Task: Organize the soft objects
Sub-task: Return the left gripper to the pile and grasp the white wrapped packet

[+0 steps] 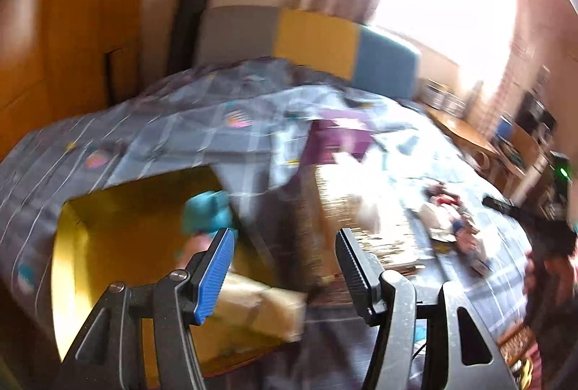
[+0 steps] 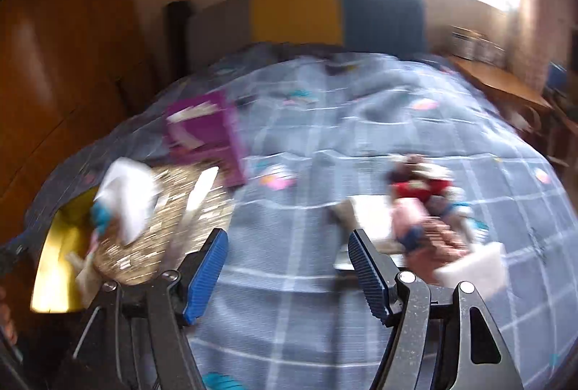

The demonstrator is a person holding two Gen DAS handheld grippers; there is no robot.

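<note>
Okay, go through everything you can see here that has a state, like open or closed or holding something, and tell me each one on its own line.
left gripper: open, holding nothing
right gripper: open, holding nothing
yellow box: open, soft things inside
purple box: lying on the bed, open or shut unclear through blur
stuffed toy: lying loose on the quilt
quilt: spread over the bed, rumpled

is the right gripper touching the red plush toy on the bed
Apart. The right wrist view shows the right gripper open with only quilt between its fingers; the red plush toy lies ahead and to the right, clear of both.
</note>
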